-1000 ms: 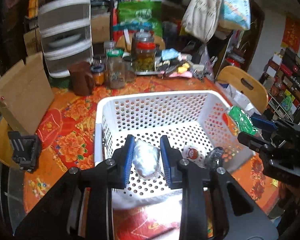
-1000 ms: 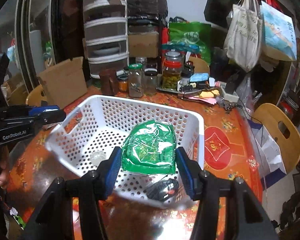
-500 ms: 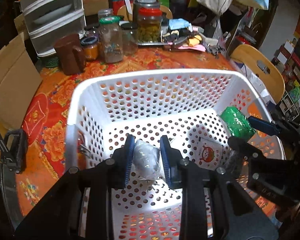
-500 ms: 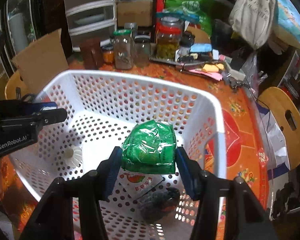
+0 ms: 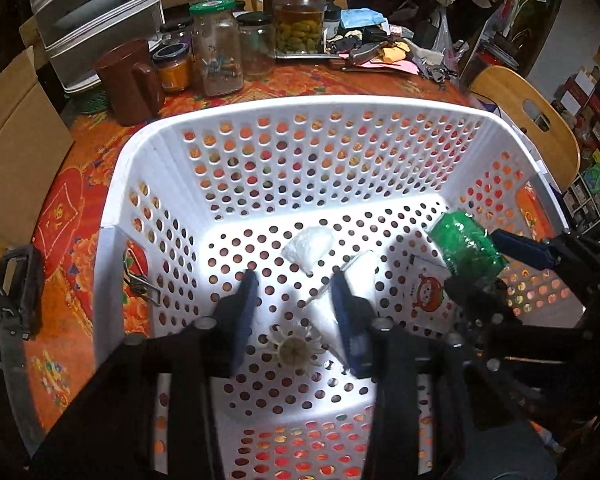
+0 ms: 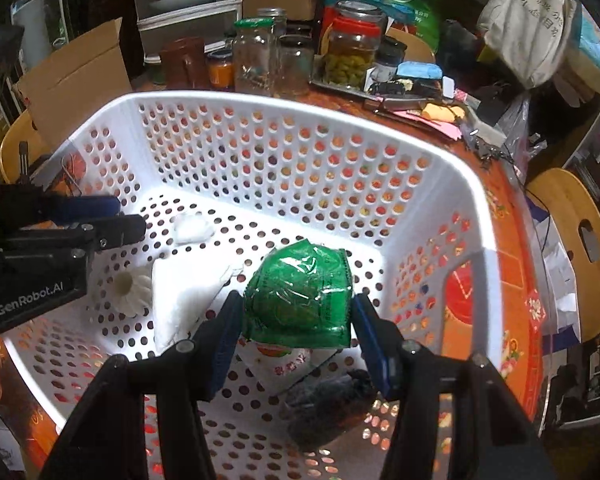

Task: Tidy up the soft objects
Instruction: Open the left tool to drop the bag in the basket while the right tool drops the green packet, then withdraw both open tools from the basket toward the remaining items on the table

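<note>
Since half a second earlier my left gripper (image 5: 294, 292) had let go of its clear-wrapped bundle (image 5: 308, 245); its jaws stood apart and empty, and the bundle lay on the basket floor just ahead of the fingertips; both grippers had also dropped deeper inside the white basket (image 5: 324, 120). My right gripper (image 6: 298, 312) was clenched on the green packet (image 6: 300, 294), held above the floor at the basket's right side; the packet's broad face was toward the camera, its long axis spanning the jaws. Directly beneath it lay a white pouch with a red cartoon print (image 6: 278, 360) and, nearer me, a dark netted bundle (image 6: 328, 400); to the left sat a flat white pack (image 6: 180, 300) and a white ridged puff (image 6: 126, 286). I judged the release needed only a short drop straight down; the right gripper was the one placed for it, the left well clear. Beyond the basket, jars (image 5: 216, 48) crowded the red floral tabletop (image 5: 60, 216).
</note>
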The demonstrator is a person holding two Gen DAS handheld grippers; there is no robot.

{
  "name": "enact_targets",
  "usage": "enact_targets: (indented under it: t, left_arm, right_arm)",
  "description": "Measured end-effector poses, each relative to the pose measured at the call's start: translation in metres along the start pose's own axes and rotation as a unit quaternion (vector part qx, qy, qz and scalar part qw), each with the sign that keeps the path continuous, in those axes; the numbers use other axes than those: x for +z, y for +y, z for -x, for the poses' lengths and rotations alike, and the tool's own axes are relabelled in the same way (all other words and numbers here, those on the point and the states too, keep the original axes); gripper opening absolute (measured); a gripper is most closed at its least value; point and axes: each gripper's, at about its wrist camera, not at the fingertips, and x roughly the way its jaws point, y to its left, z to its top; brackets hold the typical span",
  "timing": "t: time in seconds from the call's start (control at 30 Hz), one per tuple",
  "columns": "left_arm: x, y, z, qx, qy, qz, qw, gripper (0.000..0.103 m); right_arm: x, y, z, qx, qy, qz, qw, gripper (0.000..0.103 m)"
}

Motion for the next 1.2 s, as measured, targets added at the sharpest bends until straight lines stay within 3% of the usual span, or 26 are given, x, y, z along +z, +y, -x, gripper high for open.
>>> enact_targets:
  t: [0.03,0.13,0.17,0.23,0.37,0.5,0.57,0.77,0.9,1.07,1.2]
  left_arm:
    - [0.000,0.000,0.003,-0.005,-0.005,0.001,1.0000,0.055]
    - [-0.002,-0.001,0.011,-0.024,-0.016,0.004,0.9996,0.063]
    - [-0.003,-0.002,0.014,-0.023,-0.020,0.003,0.9995,0.066]
    - [-0.006,-0.003,0.028,-0.014,-0.041,0.000,0.9991,0.084]
    - [-0.010,0.000,0.057,-0.006,-0.071,0.006,0.9974,0.087]
    - [-0.020,0.003,0.093,0.007,-0.104,-0.002,0.9945,0.103]
    - [-0.027,0.004,0.110,0.005,-0.118,-0.006,0.9930,0.103]
    - [-0.060,-0.003,0.155,0.008,-0.148,-0.025,0.9886,0.103]
    - [-0.088,-0.004,0.173,-0.010,-0.161,-0.026,0.9865,0.103]
    - [-0.134,-0.005,0.178,-0.022,-0.168,-0.038,0.9849,0.103]
    - [-0.179,-0.004,0.158,-0.035,-0.152,-0.051,0.9864,0.103]
  right_arm:
    - [-0.001,0.000,0.000,0.000,-0.001,-0.001,1.000,0.056]
    - [-0.002,0.000,0.006,0.011,-0.011,-0.005,1.000,0.062]
    - [-0.002,0.001,0.009,0.012,-0.016,-0.005,1.000,0.070]
    - [-0.002,0.001,0.018,0.010,-0.027,-0.006,1.000,0.083]
    - [-0.005,-0.002,0.041,0.019,-0.054,-0.012,0.998,0.087]
    - [-0.011,-0.009,0.067,0.010,-0.084,-0.021,0.996,0.097]
    - [-0.016,-0.011,0.081,0.010,-0.101,-0.024,0.995,0.102]
    - [-0.040,-0.012,0.118,0.010,-0.140,-0.030,0.990,0.103]
    - [-0.057,-0.008,0.137,0.005,-0.155,-0.025,0.988,0.103]
    - [-0.076,-0.003,0.152,0.011,-0.166,-0.021,0.986,0.103]
    - [-0.104,0.002,0.154,0.021,-0.168,-0.017,0.985,0.103]
